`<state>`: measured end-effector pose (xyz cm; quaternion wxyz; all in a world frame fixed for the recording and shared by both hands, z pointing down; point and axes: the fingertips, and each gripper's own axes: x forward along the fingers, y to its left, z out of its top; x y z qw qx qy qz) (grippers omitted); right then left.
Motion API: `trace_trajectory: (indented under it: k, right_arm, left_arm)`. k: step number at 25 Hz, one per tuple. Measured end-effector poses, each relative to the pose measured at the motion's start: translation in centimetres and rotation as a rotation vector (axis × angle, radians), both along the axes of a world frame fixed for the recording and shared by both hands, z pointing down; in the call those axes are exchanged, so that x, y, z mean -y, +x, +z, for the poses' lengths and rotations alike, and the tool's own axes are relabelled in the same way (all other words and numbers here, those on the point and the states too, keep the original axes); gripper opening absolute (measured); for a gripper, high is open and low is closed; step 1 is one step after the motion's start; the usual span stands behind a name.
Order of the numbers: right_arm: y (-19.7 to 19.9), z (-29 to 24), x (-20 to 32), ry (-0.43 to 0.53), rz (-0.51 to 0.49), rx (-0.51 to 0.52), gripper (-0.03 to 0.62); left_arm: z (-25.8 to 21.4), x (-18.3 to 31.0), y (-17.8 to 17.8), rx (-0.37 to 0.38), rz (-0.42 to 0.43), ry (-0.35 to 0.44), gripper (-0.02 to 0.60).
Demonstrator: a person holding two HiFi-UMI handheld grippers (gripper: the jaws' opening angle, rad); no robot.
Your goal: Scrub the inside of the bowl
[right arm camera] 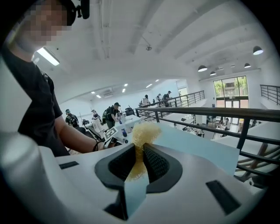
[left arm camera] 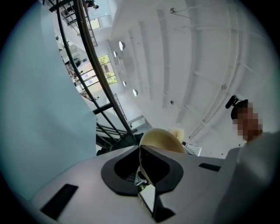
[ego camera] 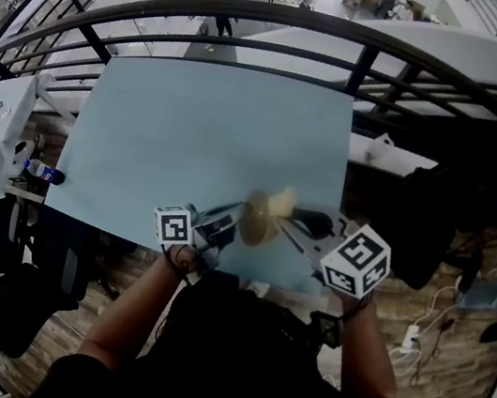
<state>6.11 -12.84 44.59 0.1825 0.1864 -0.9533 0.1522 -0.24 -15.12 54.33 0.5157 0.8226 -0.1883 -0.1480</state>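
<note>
**Item 1, forearms.** The person's two bare forearms reach forward from the bottom of the head view, one gripper in each hand.

**Item 2, left gripper** (ego camera: 233,221) (left arm camera: 141,151). White body with a marker cube (ego camera: 173,226). It is held over the near edge of the desk, right of that edge's middle. Its jaws are pressed together on the thin rim of the bowl.

**Item 3, bowl** (ego camera: 256,222) (left arm camera: 160,140). Cream-coloured and tipped on its side. It hangs in the air from the left gripper above the desk's near edge and does not rest on the desk. It is blurred in the head view.

**Item 4, right gripper** (ego camera: 300,220) (right arm camera: 140,152). White body with a marker cube (ego camera: 358,258). It sits just right of the bowl, and its jaws are clamped on the scouring pad.

**Item 5, scouring pad** (ego camera: 283,202) (right arm camera: 143,133) (left arm camera: 177,133). Yellow and fibrous, with its frayed end standing out past the jaw tips. It sits at the bowl's upper right side. The blur hides whether it touches the bowl.

**Item 6, desk** (ego camera: 202,137) (right arm camera: 199,151). Pale blue top with nothing resting on it.

**Item 7, railing** (ego camera: 262,16). Black metal, curving along the desk's far edge.

**Item 8, lower floor.** It lies beyond the railing, with white tables and several people.
</note>
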Motion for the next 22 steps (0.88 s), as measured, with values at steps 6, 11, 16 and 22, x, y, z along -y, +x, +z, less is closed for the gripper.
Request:
trace_trajectory:
  k: [6, 11, 16, 22]
  right_arm:
    - [-0.5, -1.6, -0.3, -0.028, -0.141, 0.062, 0.064]
    - [-1.0, -1.6, -0.2, -0.054, -0.188, 0.090, 0.064]
    - [-1.0, -0.6, -0.1, -0.068, -0.227, 0.109, 0.063]
    - [-2.0, 1.9, -1.0, -0.097, -0.249, 0.096, 0.064]
  left_arm:
    - [-2.7, -1.4, 0.6, -0.066, 0.134, 0.098, 0.009]
    - [-4.7, -2.7, 1.2, -0.109, 0.210, 0.169, 0.009]
    - [-6.7, -3.3, 1.8, -0.177, 0.238, 0.201, 0.009]
    - [-8.4, -1.6, 1.2, -0.260, 0.166, 0.207, 0.011]
